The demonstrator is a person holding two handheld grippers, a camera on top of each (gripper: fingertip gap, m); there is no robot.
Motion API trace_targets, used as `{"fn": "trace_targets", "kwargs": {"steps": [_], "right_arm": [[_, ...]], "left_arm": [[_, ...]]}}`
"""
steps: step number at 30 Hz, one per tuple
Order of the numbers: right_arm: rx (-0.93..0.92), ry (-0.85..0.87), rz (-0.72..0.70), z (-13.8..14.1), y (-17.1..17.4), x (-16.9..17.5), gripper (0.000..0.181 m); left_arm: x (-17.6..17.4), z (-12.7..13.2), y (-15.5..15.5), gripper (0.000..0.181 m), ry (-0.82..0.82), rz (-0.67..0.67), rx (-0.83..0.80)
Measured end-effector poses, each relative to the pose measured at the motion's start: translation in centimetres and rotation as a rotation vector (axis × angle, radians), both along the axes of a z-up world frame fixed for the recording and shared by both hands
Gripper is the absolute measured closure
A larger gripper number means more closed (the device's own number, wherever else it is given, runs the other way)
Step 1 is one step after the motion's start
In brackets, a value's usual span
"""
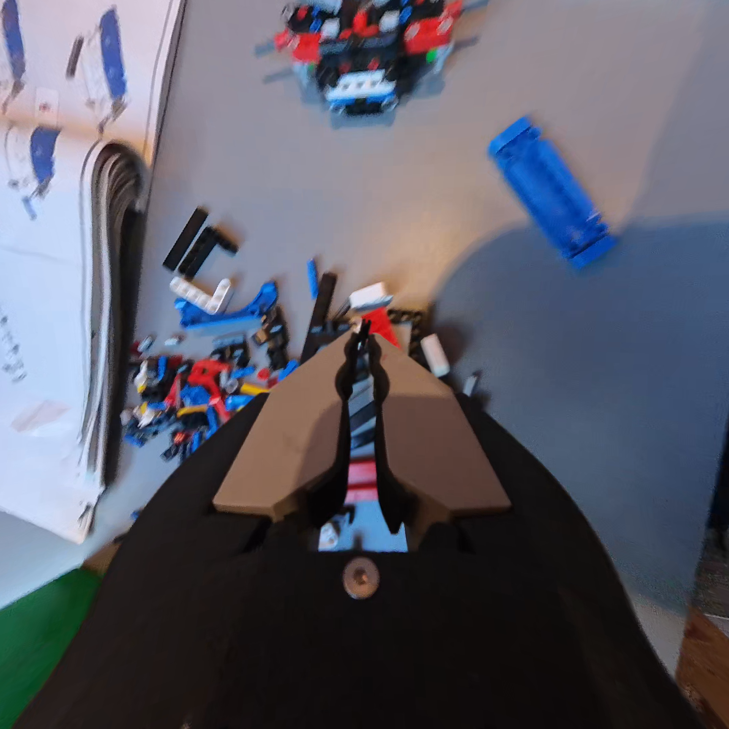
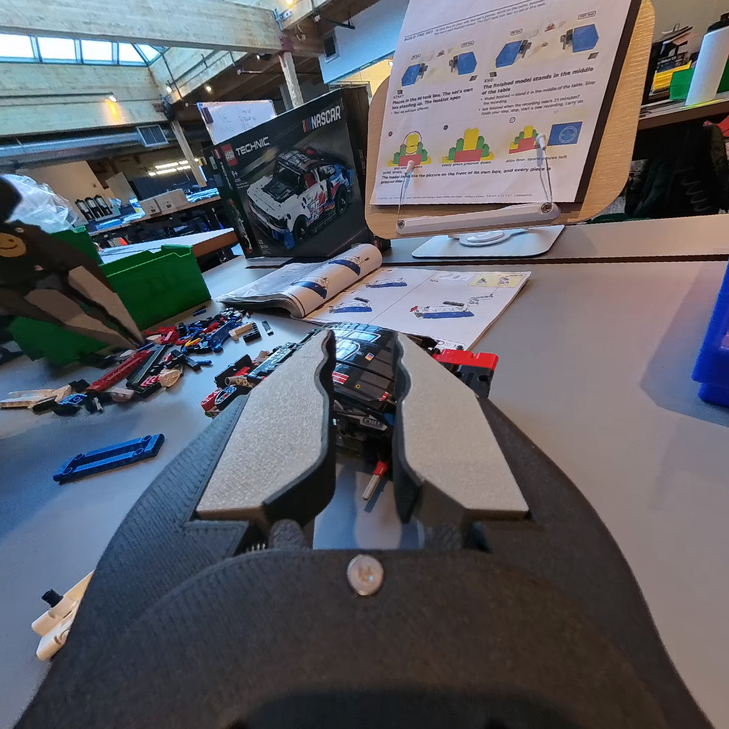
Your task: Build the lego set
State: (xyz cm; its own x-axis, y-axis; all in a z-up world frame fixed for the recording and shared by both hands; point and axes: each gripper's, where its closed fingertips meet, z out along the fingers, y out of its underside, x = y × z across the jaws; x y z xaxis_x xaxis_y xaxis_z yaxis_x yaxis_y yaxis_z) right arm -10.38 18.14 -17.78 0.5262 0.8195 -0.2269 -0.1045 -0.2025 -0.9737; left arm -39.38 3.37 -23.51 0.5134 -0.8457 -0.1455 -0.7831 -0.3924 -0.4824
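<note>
A grey worktop (image 2: 591, 355) carried the whole job, under a timbered ceiling with skylights. Nearest in the right wrist view, the right gripper (image 2: 365, 343) had its fingers (image 2: 276, 426) part open and set either side of the half-built car model (image 2: 367, 378), a black body with red parts at its side; whether the pads actually pressed on it could not be told. A red and white pin (image 2: 376, 479) poked out below, between the fingers. To the left lay a flat blue panel (image 2: 108, 457) on its own, and beyond it the loose pile of pieces (image 2: 177, 355), red, black, blue and white. Over that pile came the left gripper (image 2: 136, 340), tips down among the bricks. From its own blurred view, the left gripper (image 1: 363, 335) had its fingers (image 1: 418, 426) drawn nearly together on a thin black piece (image 1: 363, 329) at the very tips, above the same scatter of pieces (image 1: 205, 378). Further along that view sat the blue panel (image 1: 552, 193), well apart to the right, and the car model (image 1: 363, 59) at the top. Back in the right wrist view, behind the pile stood a green bin (image 2: 157, 284), and the open instruction booklet (image 2: 394, 296) lay just past the model. Farther back stood the set's box (image 2: 292, 177) upright, with a printed sheet on a wooden stand (image 2: 493, 118) beside it, and a blue bin (image 2: 714, 335) at the right edge.
</note>
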Motion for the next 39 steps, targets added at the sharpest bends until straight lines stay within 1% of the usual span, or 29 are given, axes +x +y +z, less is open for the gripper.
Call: {"fn": "trace_targets", "kwargs": {"steps": [3,5,9,11,12,19,22,25,28,29,31,33,35,37,39], "right_arm": [[-0.001,0.000,0.000,0.0,0.0,0.0,0.157],[-0.002,0.000,0.001,0.0,0.0,0.0,0.157],[0.002,0.002,-0.002,0.0,0.0,0.0,0.157],[-0.003,0.003,0.001,0.0,0.0,0.0,0.157],[-0.006,0.004,0.003,0.0,0.0,0.0,0.157],[-0.009,0.016,0.017,0.0,0.0,-0.1,0.156],[-0.012,0.022,0.016,0.1,0.1,0.0,0.156],[-0.019,0.033,0.020,0.1,0.1,0.0,0.156],[-0.020,0.039,0.019,0.2,0.2,0.0,0.155],[-0.017,0.043,0.017,0.2,0.2,0.1,0.155],[-0.011,0.055,0.011,0.5,0.3,0.3,0.155],[-0.006,0.069,0.004,0.7,0.3,0.6,0.155],[0.005,0.086,-0.006,1.1,0.3,0.9,0.155],[0.017,0.104,-0.015,1.4,0.3,1.2,0.154],[0.022,0.119,-0.021,1.7,0.2,1.5,0.154]], "left_arm": [[3.9,-0.1,-0.2,0.180,-0.074,-0.056,0.004],[6.3,-0.8,-0.5,0.179,-0.108,-0.094,-0.020],[8.5,-2.8,-0.8,0.179,-0.087,-0.113,-0.035],[8.2,-4.2,-1.1,0.179,-0.032,-0.118,-0.042],[8.2,-4.4,-1.1,0.179,-0.032,-0.116,-0.035],[8.4,-4.5,-1.2,0.178,-0.049,-0.090,-0.059],[8.4,-4.4,-1.4,0.164,-0.092,-0.048,-0.075],[8.3,-3.9,-1.8,0.162,-0.157,-0.031,-0.067],[7.6,-2.7,-1.1,0.159,-0.200,0.008,-0.060],[7.4,-1.8,-0.3,0.159,-0.216,0.024,-0.044],[6.8,0.6,2.3,0.159,-0.252,0.063,0.030],[6.1,3.3,6.2,0.159,-0.272,0.132,0.109],[5.3,5.4,11.1,0.155,-0.270,0.202,0.182],[4.7,6.5,15.9,0.156,-0.262,0.244,0.241],[3.5,6.1,20.0,0.156,-0.213,0.293,0.242]]}}
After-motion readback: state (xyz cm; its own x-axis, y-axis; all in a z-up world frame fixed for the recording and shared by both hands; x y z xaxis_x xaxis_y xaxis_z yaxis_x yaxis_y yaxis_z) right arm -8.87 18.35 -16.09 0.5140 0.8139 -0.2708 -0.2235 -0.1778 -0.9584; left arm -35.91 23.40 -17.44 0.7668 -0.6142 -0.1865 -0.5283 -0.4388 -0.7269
